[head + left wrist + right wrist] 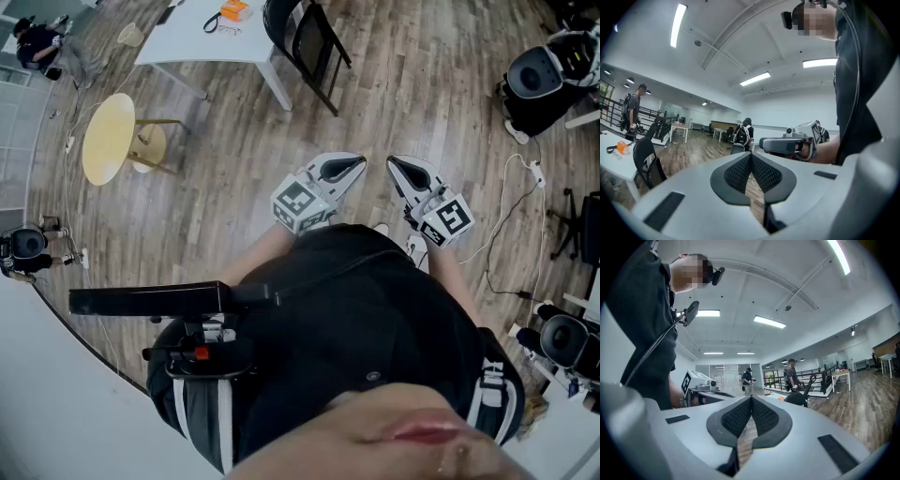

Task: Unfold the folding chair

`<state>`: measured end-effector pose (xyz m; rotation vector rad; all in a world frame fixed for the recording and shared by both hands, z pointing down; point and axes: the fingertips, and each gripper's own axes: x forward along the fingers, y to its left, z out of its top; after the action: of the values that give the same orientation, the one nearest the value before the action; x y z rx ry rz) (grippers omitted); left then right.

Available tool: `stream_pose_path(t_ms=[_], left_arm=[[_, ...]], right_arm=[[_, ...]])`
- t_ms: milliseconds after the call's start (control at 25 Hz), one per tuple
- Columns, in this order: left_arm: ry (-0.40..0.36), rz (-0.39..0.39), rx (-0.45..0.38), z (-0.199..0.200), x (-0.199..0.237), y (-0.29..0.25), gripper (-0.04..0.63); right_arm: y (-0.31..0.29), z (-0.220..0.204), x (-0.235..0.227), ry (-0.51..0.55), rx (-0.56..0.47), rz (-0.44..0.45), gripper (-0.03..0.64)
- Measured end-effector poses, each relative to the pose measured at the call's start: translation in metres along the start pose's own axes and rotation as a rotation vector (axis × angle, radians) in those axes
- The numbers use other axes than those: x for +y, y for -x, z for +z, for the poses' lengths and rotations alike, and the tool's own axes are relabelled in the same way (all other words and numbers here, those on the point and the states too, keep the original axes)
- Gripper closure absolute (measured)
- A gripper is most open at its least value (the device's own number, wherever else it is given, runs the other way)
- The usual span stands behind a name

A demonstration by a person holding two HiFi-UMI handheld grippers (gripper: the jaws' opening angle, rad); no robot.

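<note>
Beside the near corner of the white tabletop (187, 37) stands your black folding chair (305, 42), not yet unfolded, on the wooden floor. Your left gripper (359, 164) and right gripper (394, 164) hover side by side, held level and well short of the tabletop (each with its jaws pressed together on nothing). An orange item (232, 9) lies on the tabletop.

There are 2 tools (361, 161) (392, 161), 1 folding chair (302, 39), 1 white table (187, 39) and 1 round yellow table (106, 139).
</note>
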<state>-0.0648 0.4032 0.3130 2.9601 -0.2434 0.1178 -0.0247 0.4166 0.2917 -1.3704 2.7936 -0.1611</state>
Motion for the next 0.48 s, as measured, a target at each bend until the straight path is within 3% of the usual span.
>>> stream_pose_path(t_ms=[480], left_arm=[[-0.010, 0.020, 0.025, -0.010, 0.006, -0.023, 0.592]], right_arm=[[0.007, -0.003, -0.023, 0.017, -0.012, 0.000, 0.609]])
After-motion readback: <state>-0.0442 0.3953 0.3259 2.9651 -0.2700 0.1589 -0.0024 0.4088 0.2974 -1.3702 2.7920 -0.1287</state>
